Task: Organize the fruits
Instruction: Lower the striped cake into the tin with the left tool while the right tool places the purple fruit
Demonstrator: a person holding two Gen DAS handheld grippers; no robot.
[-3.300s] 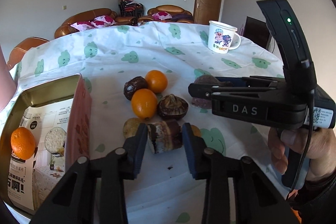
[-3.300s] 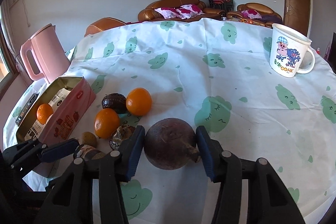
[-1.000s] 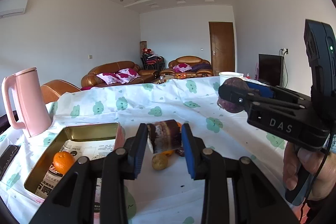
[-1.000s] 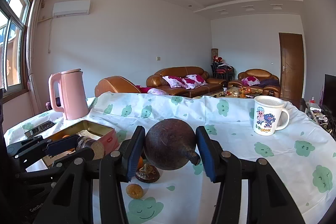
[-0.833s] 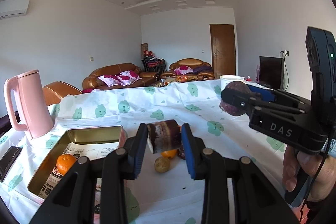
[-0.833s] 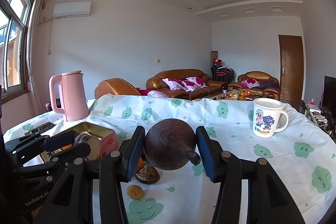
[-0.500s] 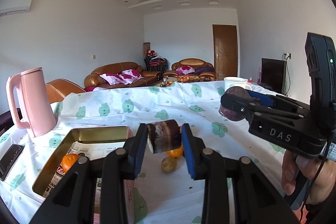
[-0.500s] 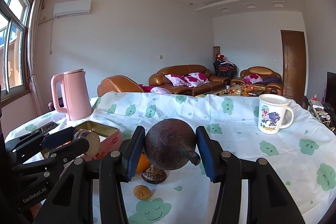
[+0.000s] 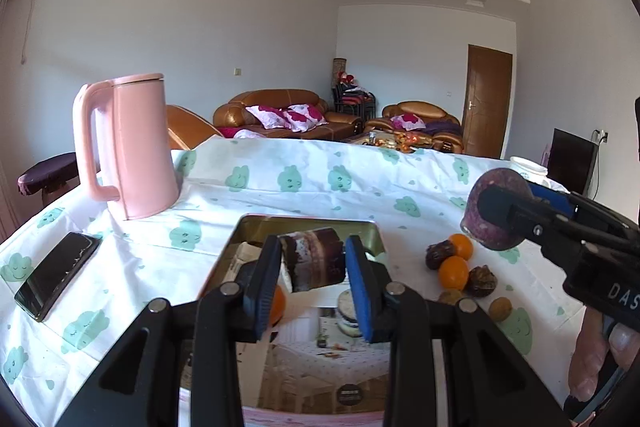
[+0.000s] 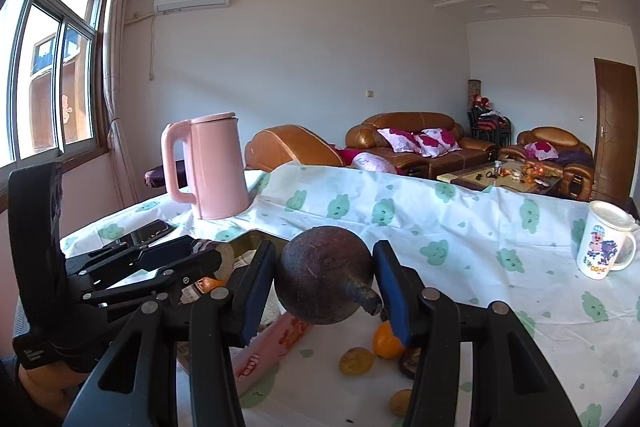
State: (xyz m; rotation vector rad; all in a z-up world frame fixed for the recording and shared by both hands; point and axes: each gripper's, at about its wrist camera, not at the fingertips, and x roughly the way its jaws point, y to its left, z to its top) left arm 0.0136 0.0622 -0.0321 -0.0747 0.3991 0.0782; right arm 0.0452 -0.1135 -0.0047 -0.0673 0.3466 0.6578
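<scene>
- The left gripper (image 9: 312,273) clamps a dark, banded chunk of fruit (image 9: 313,259), its pads pressing both sides; it hangs at lower centre directly over the open tin (image 9: 256,227), so the drop lies straight below.
- The right gripper (image 10: 326,285) pinches a round dark fruit (image 10: 324,275), stem pointing lower right; the tin sits to its lower left, so the left gripper is nearer.
- An orange (image 9: 278,305) lies in the tin; loose fruits (image 9: 454,271) remain on the surface (image 9: 304,179) at right.
- A second ago the tin lay lower left of the left gripper; now it is centred beneath, and the pink kettle (image 9: 128,147) looms closer.
</scene>
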